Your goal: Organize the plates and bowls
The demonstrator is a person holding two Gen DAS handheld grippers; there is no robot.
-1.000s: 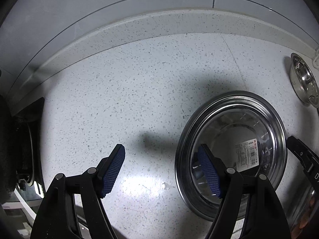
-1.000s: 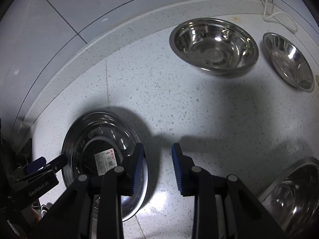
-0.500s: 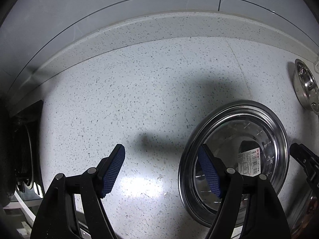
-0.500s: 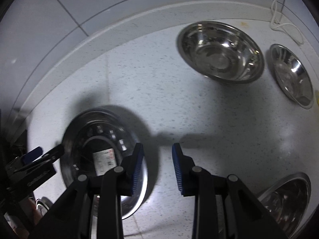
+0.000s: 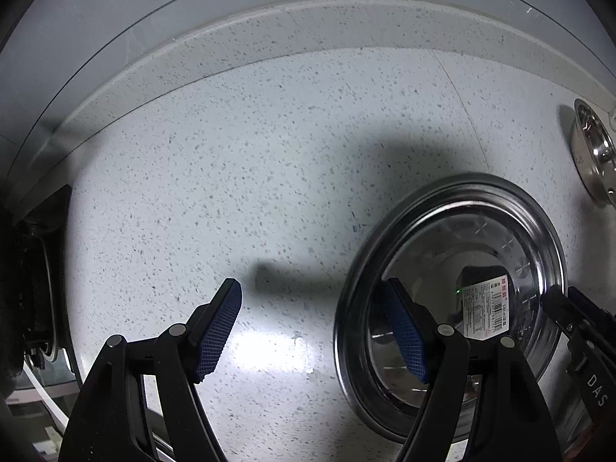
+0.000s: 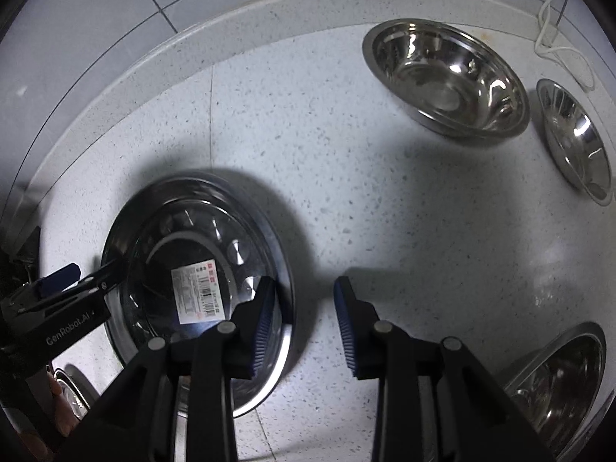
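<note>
1. The left gripper (image 5: 313,327) has its jaws spread wide. Its left blue pad hangs over bare countertop (image 5: 246,161), and its right pad sits over the inside of the labelled plate's near rim. Nothing is clamped between the pads.
2. The right gripper (image 6: 304,327) is also parted, though less widely. Its left finger overlaps the right rim of the plate and its right finger is over the speckled surface. Whether the left pad actually touches the rim I cannot tell.
3. The steel plate (image 6: 161,231) (image 5: 500,231) lies flat on the countertop between the two tools, with a white barcode sticker (image 6: 196,292) on its middle.
4. A large steel bowl (image 6: 446,77) stands near the back edge to the right, with a smaller bowl (image 6: 577,138) just beside it, further right.
5. A third bowl (image 6: 558,381) sits at the lower right, partly behind the right gripper's arm.
6. A white cable (image 6: 558,30) trails along the wall behind the bowls.
</note>
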